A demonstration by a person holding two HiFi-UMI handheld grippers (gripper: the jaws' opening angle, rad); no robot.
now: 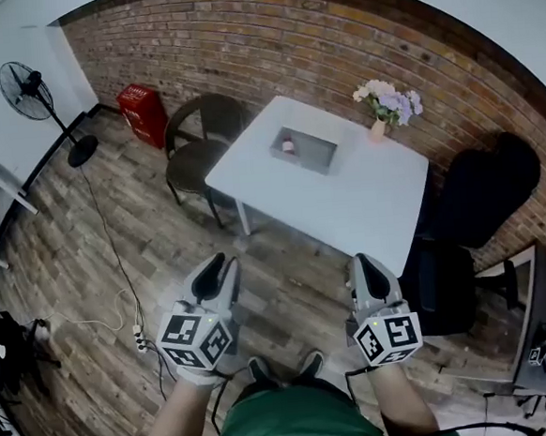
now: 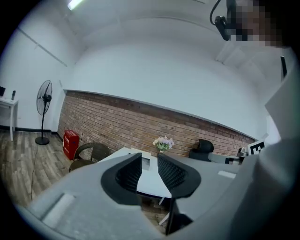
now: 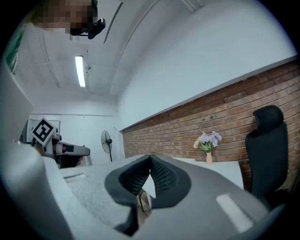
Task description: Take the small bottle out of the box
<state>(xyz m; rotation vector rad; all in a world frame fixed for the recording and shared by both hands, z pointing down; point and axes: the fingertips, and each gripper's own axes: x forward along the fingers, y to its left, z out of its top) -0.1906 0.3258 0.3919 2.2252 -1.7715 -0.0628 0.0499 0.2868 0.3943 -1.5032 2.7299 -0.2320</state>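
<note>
standing well back from the counter (image 1: 366, 200), the person holds both claws low, at about 6 o'clock in the head view, with open floor between them and the task's things. the left claw (image 1: 217, 268) has its jaws all but together, only a narrow slit between the pads and nothing in it. the right claw (image 1: 370, 269) has its jaw tips touching and is also empty. the small bottle (image 1: 288, 146) sits inside the open box (image 1: 323, 159), close to the box's 9 o'clock wall. the box rests on the counter toward 12 o'clock from the claws. a vase of flowers (image 1: 387, 107) stands at about 2 o'clock of the box, apart from it.

the step in hand looks to be the approach. to do it well, i judge the person should close in until the box lies right below, spread one claw's jaws before crossing the rim, and come down from above so the pads pass either side of the bottle without knocking that wall. the bottle looks light, so a centred, gentle clamp and a straight lift should suit.
</note>
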